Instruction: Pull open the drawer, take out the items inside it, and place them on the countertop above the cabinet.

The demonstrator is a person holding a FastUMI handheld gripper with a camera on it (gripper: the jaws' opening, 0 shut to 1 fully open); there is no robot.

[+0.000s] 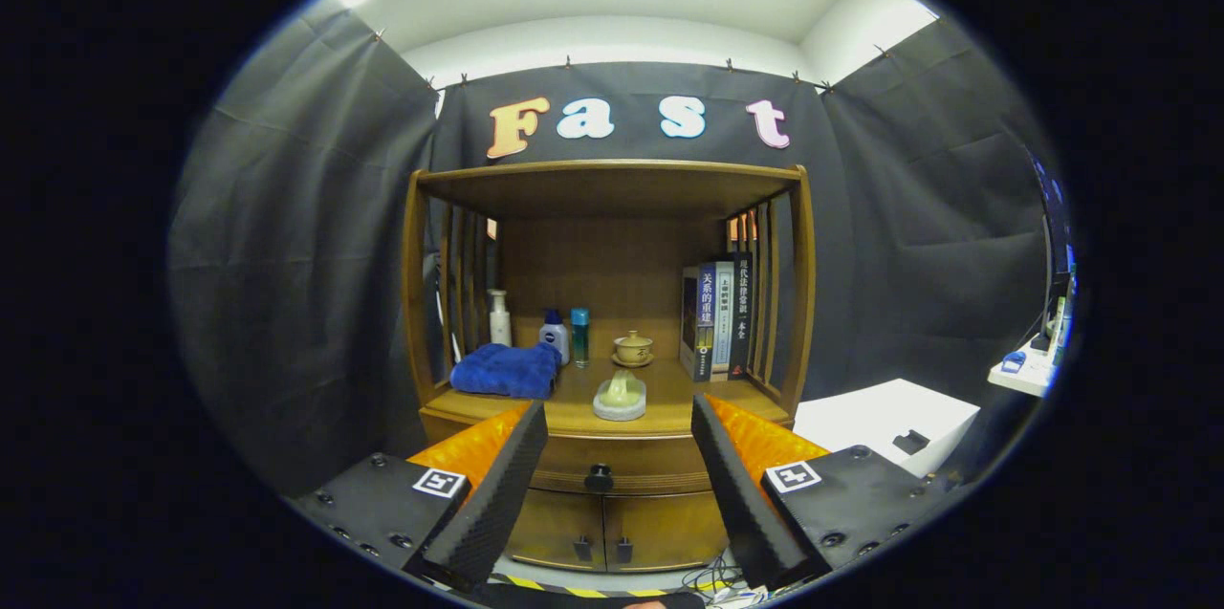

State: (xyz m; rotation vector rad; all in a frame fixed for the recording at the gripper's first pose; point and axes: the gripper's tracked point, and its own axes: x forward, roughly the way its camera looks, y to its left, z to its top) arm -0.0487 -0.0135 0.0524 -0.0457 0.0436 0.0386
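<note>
In the gripper view, the gripper (620,423) is being held spread wide, with nothing caught between its fingers (497,480); it is being pointed at a wooden cabinet (612,341) that is standing against the black cloth wall. The drawer (612,467) is being seen closed just under the countertop (669,389), with its dark round knob (599,477) lying between the fingers and beyond their tips, apart from both; below it, two small cabinet doors (617,528) are also being kept closed. On the countertop, a folded blue towel (507,370) is lying to the left, with a white pump bottle (498,317), a white bottle with a blue cap (554,335) and a teal bottle (579,335) behind it; a small lidded cup on a saucer (633,348) is standing mid-shelf; a pale ornament on a round base (620,396) is sitting near the front edge; upright books (717,317) are leaning at the right. A white table (885,418) is standing to the cabinet's right.
</note>
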